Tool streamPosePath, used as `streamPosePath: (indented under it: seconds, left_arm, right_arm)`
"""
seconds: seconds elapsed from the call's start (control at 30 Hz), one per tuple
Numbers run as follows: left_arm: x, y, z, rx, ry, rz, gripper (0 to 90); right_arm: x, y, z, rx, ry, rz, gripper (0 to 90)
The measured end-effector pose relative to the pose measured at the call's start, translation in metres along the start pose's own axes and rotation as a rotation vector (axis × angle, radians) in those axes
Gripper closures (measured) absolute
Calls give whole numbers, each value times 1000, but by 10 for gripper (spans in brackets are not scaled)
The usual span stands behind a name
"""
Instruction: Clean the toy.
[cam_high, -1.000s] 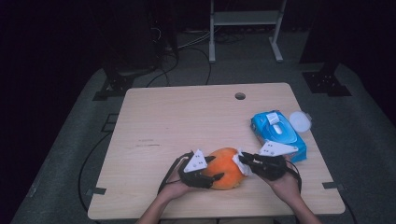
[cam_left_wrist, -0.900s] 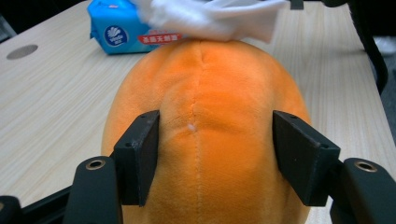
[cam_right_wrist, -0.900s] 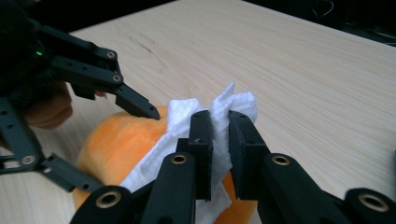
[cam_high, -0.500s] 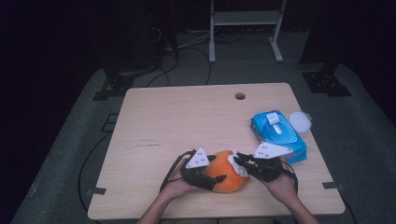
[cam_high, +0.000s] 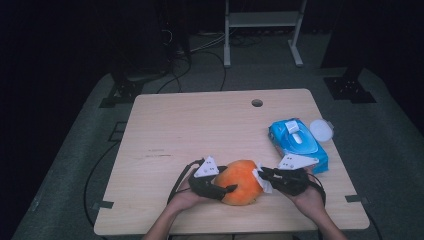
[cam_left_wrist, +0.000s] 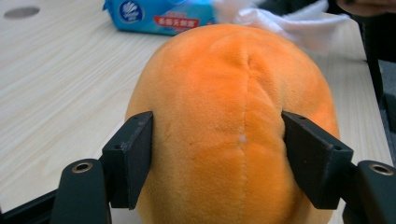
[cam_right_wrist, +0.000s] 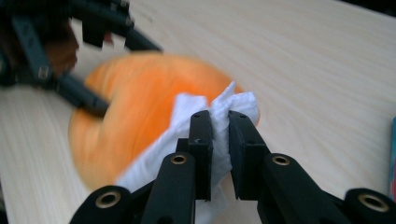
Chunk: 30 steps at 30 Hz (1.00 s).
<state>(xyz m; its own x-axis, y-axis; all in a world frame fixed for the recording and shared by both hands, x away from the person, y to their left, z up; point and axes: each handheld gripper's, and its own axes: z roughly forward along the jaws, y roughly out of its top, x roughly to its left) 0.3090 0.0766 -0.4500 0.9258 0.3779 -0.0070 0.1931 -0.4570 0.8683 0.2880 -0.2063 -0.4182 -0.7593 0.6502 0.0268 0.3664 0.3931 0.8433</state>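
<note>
Since a second ago my left claw (cam_left_wrist: 217, 154) has been closing again around the soft, light orange plush ball (cam_high: 241, 181) at the surface's (cam_high: 200, 125) near edge, jaws flanking its squashy sides, while my right claw (cam_right_wrist: 218, 122) stays clamped on a white wipe (cam_right_wrist: 233, 105) against it.
</note>
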Motion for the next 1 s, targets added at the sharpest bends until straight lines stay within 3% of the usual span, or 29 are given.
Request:
streamPosePath:
  seconds: [0.2, 0.47, 0.57, 0.7, 0.8, 0.9, 1.0]
  left_arm:
    - [1, 0, -1, 1, 12, -11, 289]
    - [9, -2, -4, -14, 31, -79, 290]
    - [4, 1, -2, -12, 29, -48, 289]
    - [-14, 9, 6, 7, 52, 71, 286]
    - [-22, 12, 7, 10, 59, 127, 281]
    - [-19, 11, 2, -21, 19, 115, 235]
    - [-13, 13, -3, -32, -3, 47, 129]
  right_arm:
    - [-4, 4, 7, -7, 13, 28, 793]
    - [-12, -12, -3, 80, 60, 100, 792]
    - [-9, -5, -6, 49, 62, 96, 792]
    - [3, 12, 0, -3, 61, 55, 792]
    - [7, 19, 2, -33, 59, 38, 789]
    - [5, 13, 3, -6, 66, 31, 788]
    - [2, 5, 0, 11, 69, 28, 788]
